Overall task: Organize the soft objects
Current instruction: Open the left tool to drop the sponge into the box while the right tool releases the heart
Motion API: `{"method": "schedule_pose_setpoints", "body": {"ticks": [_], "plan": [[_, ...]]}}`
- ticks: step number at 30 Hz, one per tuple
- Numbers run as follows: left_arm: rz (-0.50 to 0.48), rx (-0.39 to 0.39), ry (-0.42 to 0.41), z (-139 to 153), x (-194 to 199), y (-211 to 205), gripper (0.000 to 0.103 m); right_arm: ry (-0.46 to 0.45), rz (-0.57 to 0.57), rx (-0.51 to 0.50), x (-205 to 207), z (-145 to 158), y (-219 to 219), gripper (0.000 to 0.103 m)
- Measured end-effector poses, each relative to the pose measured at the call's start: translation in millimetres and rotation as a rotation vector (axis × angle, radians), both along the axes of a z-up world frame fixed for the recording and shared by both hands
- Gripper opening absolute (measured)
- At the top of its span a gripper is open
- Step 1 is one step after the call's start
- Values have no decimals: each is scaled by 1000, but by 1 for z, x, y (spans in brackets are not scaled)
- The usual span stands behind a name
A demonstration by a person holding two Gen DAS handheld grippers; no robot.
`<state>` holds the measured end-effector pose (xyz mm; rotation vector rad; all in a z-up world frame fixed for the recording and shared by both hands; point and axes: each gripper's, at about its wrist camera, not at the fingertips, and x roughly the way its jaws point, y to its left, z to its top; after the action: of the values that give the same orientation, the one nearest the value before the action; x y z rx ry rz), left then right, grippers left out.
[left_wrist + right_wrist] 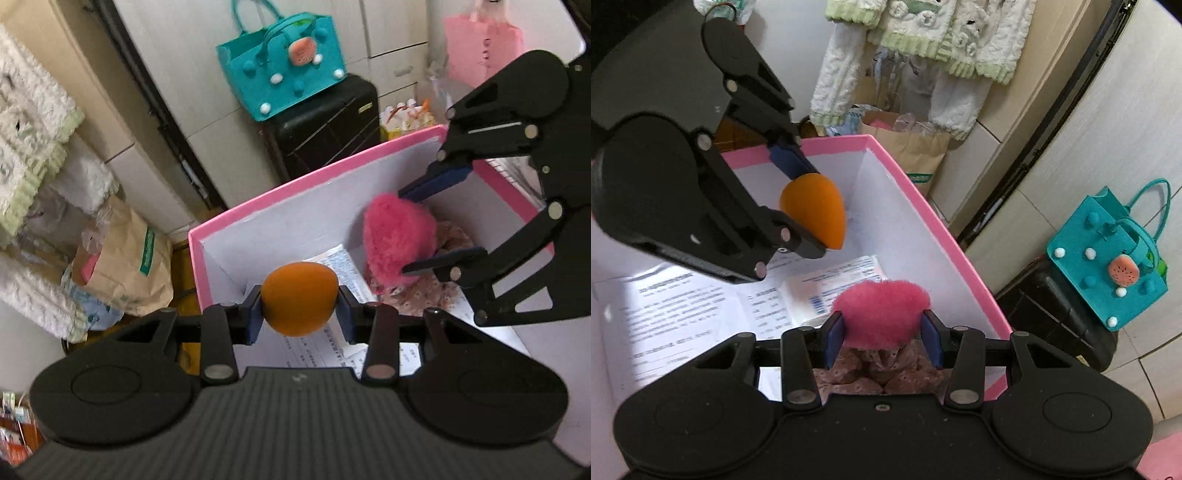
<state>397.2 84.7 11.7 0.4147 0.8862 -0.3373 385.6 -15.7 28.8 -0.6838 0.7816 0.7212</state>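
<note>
Item: your left gripper (300, 308) pinched the orange sponge (300, 298), right gripper (882, 338) the pink puff (881, 317), both over the pink box (314, 177); crowded claws risked colliding.

Behind us we see pale panelled walls (391, 33) with a dark vertical strip (162, 122) running down them. A teal felt bag (284, 66) sits on a black suitcase (325, 129). A brown paper bag (129, 262) stands on the floor, and fluffy white-green clothing (923, 29) hangs above it.
</note>
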Motion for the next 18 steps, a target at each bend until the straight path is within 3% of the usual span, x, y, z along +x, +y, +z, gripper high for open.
{"method": "schedule_pose_setpoints", "body": {"ticks": [6, 10, 18], "plan": [[19, -4, -13, -4, 6, 1, 43, -13, -36, -11, 4, -4, -4, 50], [19, 2, -38, -2, 4, -2, 45, -49, -52, -5, -2, 1, -7, 58], [16, 2, -50, 2, -7, -5, 45, -66, -111, 63, -20, 15, -20, 58]]}}
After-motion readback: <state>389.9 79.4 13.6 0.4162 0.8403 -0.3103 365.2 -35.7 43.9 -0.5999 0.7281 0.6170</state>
